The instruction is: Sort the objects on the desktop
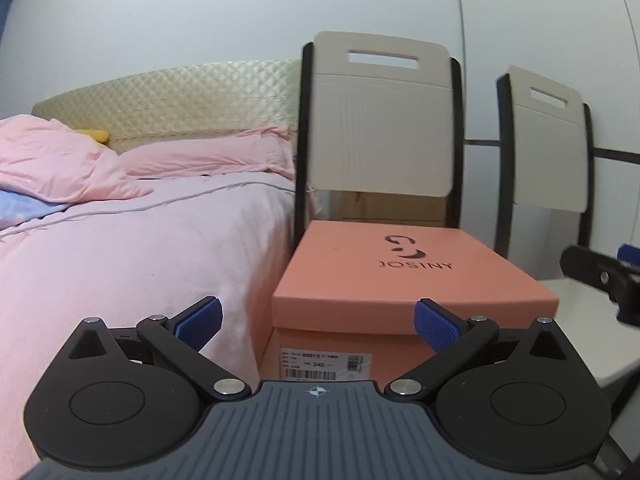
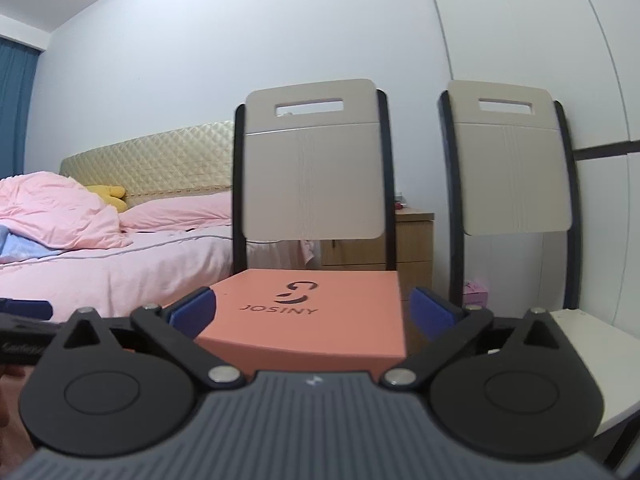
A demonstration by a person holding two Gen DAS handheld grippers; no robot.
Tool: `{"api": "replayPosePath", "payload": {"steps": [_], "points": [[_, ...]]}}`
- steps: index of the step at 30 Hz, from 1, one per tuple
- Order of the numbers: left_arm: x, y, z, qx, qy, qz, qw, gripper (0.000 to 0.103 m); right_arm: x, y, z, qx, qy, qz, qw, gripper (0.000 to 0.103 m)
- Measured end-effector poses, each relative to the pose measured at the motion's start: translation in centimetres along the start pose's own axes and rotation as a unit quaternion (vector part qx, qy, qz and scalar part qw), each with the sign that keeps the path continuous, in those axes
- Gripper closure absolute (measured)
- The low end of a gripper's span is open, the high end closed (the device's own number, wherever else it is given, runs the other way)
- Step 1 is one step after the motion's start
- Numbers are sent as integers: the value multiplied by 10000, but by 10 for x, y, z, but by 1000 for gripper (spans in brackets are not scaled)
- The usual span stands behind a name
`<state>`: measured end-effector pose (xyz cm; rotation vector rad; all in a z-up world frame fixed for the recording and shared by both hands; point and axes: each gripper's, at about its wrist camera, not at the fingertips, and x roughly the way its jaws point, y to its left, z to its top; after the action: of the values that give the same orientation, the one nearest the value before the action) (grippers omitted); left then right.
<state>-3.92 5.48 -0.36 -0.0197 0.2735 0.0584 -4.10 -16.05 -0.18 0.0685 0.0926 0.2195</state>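
Both grippers, left (image 1: 318, 326) & right (image 2: 312, 312), released, facing pink box (image 1: 400, 272) by bed (image 1: 140, 240).

A bed (image 1: 132, 248) with pink sheets fills the left, a crumpled pink duvet (image 1: 52, 160) and a pink pillow (image 1: 208, 156) lying against its quilted beige headboard (image 1: 168, 100). A yellow plush toy (image 2: 108, 194) peeks out behind the duvet. Two beige chairs (image 2: 312, 176) (image 2: 516, 168) with black frames stand side by side before the white wall (image 2: 240, 40). A wooden nightstand (image 2: 414, 240) sits behind them, and a blue curtain (image 2: 16, 108) hangs at far left.
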Motion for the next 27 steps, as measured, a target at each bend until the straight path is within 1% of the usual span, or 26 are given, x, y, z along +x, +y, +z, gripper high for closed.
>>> {"api": "replayPosePath", "payload": {"steps": [2,4,12,18,23,27], "points": [[1,0,0,-27,6,34,10000,0,2,2,-1,14,36,90,10000,0],[2,1,-1,-54,33,23,10000,0,3,2,-2,9,45,85,10000,0],[2,1,-1,-50,60,12,10000,0,6,-6,-5,75,60,-111,9999,0],[2,2,0,-70,62,28,10000,0,7,-8,-7,46,78,-164,9998,0],[3,3,0,-131,151,19,9998,0,7,-9,-8,33,82,-203,9998,0],[1,3,0,-115,80,41,9999,0,7,-12,-9,21,86,-230,9997,0]]}}
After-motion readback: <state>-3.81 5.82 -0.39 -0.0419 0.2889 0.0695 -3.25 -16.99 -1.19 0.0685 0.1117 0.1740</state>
